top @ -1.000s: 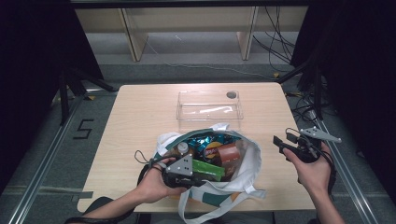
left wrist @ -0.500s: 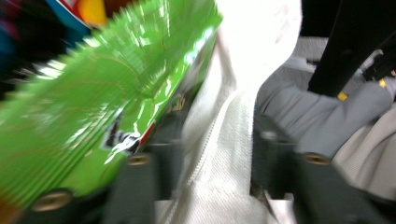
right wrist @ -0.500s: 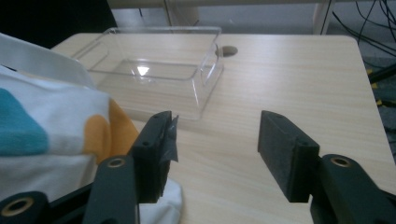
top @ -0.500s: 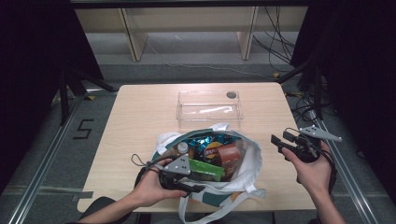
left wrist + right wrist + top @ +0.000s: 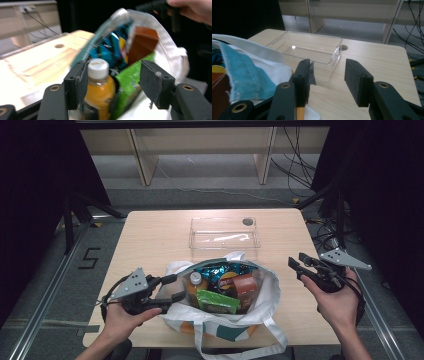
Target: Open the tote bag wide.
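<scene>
Looking down from the high view, I see my left claw (image 5: pixel 172 289) has pulled back from the near-left rim of the white cloth tote bag with teal lining (image 5: pixel 260 312), where it sat a second ago. Its jaws have just been opening and now stand apart with nothing pinched between them. In the left gripper view the orange juice bottle with a white cap (image 5: pixel 99 85) and the green snack packet (image 5: pixel 128 80) lie past the pads, inside the bag, untouched. My right claw (image 5: pixel 299 265) hovers off the bag's right side over the light wooden bench (image 5: pixel 150 235); its jaws have just been closing, yet they are about half apart and hold nothing. The bag sits at the near middle of the bench, mouth gaping, with the blue crisp packet (image 5: pixel 220 272) and brown box (image 5: pixel 244 285) showing. The clear plastic tray (image 5: pixel 223 232) waits just beyond it. I judge the bag opened and unpacking next.
</scene>
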Demonstrator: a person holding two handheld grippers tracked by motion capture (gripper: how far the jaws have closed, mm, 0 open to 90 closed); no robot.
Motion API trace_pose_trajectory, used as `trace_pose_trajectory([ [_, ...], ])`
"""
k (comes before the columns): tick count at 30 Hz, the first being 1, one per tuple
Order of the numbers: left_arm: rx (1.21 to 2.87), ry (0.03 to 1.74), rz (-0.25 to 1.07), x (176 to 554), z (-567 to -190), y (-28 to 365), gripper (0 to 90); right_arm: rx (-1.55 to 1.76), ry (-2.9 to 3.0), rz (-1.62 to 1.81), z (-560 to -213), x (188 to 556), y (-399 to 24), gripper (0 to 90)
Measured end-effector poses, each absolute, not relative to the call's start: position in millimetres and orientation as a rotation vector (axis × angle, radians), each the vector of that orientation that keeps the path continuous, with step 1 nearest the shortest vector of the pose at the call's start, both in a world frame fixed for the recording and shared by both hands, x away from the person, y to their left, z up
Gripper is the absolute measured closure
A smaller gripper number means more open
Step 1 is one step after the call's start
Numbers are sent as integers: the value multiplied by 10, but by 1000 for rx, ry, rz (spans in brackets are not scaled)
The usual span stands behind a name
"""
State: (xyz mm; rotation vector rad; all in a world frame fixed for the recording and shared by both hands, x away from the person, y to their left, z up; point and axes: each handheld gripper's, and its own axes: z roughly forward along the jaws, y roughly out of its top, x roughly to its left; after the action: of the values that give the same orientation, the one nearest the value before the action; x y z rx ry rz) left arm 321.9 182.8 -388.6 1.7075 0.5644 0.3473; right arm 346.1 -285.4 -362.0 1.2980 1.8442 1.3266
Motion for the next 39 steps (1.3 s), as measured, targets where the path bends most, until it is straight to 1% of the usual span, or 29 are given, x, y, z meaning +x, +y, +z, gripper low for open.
trace_pose_trajectory([
  [2, 1694, 570, 365, 3221, -3870, 1846, 393, 1261, 1848, 1341, -3611, 3463, -2829, 568],
  [3, 1686, 573, 396, 3223, -3849, 1865, 393, 1220, 1859, 1330, -3600, 3469, -2835, 568],
  [5, 1660, 585, 444, 3234, -3789, 1911, 384, 1244, 1855, 1353, -3571, 3443, -2806, 565],
  [7, 1688, 599, 482, 3260, -3785, 1921, 328, 1213, 1857, 1360, -3556, 3442, -2807, 562],
  [8, 1700, 609, 482, 3281, -3795, 1922, 302, 1226, 1854, 1354, -3548, 3431, -2800, 559],
  [10, 1706, 614, 471, 3307, -3813, 1918, 278, 1230, 1855, 1371, -3552, 3432, -2795, 551],
  [13, 1745, 622, 463, 3355, -3867, 1904, 266, 1236, 1856, 1378, -3564, 3417, -2774, 552],
  [16, 1776, 602, 448, 3373, -3897, 1883, 286, 1223, 1873, 1387, -3558, 3417, -2764, 552],
  [19, 1816, 572, 445, 3385, -3900, 1852, 348, 1197, 1872, 1414, -3519, 3405, -2734, 557],
  [20, 1817, 569, 445, 3391, -3901, 1844, 397, 1207, 1875, 1419, -3484, 3375, -2698, 561],
  [21, 1820, 577, 447, 3392, -3901, 1840, 397, 1207, 1875, 1419, -3484, 3375, -2698, 561],
  [22, 1830, 574, 450, 3411, -3903, 1837, 451, 1163, 1887, 1418, -3460, 3376, -2676, 566],
  [24, 1844, 573, 456, 3442, -3912, 1836, 510, 1180, 1895, 1432, -3450, 3359, -2631, 569],
  [25, 1852, 579, 459, 3462, -3918, 1835, 510, 1180, 1895, 1432, -3450, 3359, -2631, 569],
  [26, 1854, 575, 456, 3490, -3921, 1836, 564, 1174, 1911, 1432, -3441, 3360, -2597, 583],
  [27, 1854, 575, 456, 3490, -3921, 1836, 583, 1176, 1914, 1417, -3436, 3357, -2582, 597],
  [28, 1846, 585, 442, 3498, -3921, 1832, 583, 1176, 1914, 1417, -3436, 3357, -2582, 597],
  [29, 1848, 575, 435, 3520, -3922, 1823, 610, 1162, 1935, 1428, -3430, 3363, -2550, 616],
  [33, 1863, 572, 423, 3538, -3931, 1805, 680, 1150, 1964, 1443, -3427, 3368, -2507, 639],
  [34, 1863, 569, 418, 3543, -3932, 1802, 680, 1139, 1979, 1450, -3423, 3367, -2486, 645],
  [35, 1862, 570, 411, 3546, -3927, 1799, 725, 1127, 1997, 1457, -3414, 3363, -2453, 667],
  [38, 1873, 566, 422, 3556, -3901, 1794, 766, 1124, 2002, 1470, -3400, 3344, -2425, 687],
  [39, 1876, 564, 425, 3563, -3890, 1792, 773, 1081, 2023, 1448, -3387, 3341, -2400, 725],
])
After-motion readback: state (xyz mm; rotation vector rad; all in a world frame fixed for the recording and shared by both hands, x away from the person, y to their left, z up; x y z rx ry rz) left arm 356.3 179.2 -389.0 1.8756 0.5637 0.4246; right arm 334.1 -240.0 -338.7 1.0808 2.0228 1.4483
